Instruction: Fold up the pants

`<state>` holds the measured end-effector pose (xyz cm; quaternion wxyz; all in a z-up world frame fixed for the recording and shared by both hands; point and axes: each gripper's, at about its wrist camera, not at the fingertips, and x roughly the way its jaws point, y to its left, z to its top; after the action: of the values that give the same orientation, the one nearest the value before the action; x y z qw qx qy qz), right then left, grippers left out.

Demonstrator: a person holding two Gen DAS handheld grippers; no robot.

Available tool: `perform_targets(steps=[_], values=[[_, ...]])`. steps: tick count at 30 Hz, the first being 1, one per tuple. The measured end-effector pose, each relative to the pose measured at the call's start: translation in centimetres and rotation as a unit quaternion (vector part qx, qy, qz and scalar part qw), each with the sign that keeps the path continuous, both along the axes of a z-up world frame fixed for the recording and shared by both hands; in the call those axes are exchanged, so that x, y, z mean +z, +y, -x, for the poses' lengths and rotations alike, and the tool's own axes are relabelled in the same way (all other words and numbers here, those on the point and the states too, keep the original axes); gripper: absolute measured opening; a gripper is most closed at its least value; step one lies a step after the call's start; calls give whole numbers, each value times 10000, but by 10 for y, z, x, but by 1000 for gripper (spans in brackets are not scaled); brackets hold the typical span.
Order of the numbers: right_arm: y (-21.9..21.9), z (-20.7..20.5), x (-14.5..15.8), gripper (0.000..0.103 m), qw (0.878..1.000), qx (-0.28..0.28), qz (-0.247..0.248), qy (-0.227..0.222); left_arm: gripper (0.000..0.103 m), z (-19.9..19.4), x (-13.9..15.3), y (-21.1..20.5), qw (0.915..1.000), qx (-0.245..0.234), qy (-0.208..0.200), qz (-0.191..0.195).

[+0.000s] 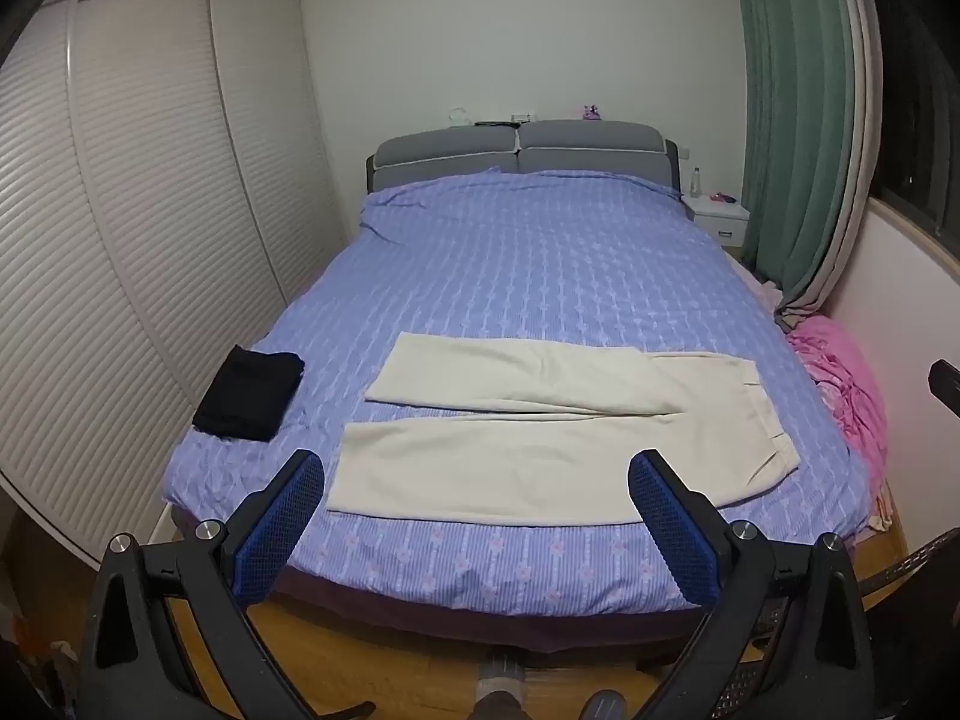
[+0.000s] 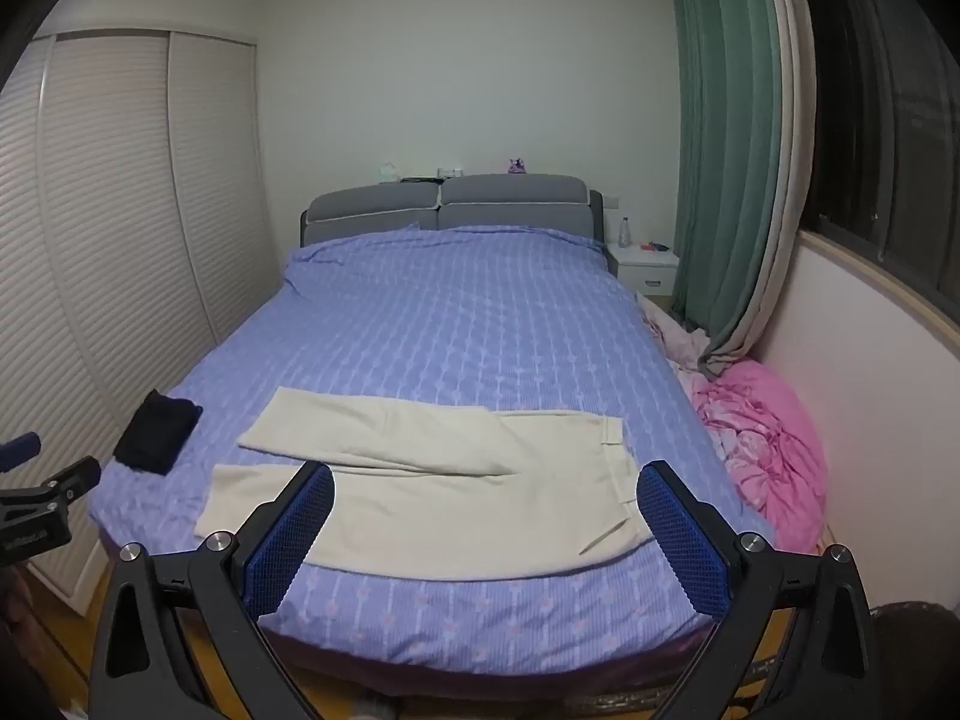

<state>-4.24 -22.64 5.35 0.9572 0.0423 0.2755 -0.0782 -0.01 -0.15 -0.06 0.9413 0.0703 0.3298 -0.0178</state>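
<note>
Both grippers, left (image 1: 477, 507) and right (image 2: 485, 516), gape empty; the pants (image 1: 540, 438) look soft and limp, best pinched at waistband and hem.

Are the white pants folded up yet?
No. The cream pants lie spread flat on the bed, both legs stretched out side by side.

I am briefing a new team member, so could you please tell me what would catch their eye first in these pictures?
The cream fabric pants lie spread flat across the near end of the lilac patterned bed cover, waistband to the right. A folded black garment sits at the bed's left edge, and a crumpled pink blanket is heaped at its right side. Both pairs of blue-padded tongs, left and right, hang open and empty before the bed.
</note>
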Motion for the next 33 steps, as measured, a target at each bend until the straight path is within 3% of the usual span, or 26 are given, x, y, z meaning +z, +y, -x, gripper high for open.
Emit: perform_targets(steps=[33], values=[[0,1,-1,102,10000,-68,18,-1,103,1,0,8,9999,84,8,80]])
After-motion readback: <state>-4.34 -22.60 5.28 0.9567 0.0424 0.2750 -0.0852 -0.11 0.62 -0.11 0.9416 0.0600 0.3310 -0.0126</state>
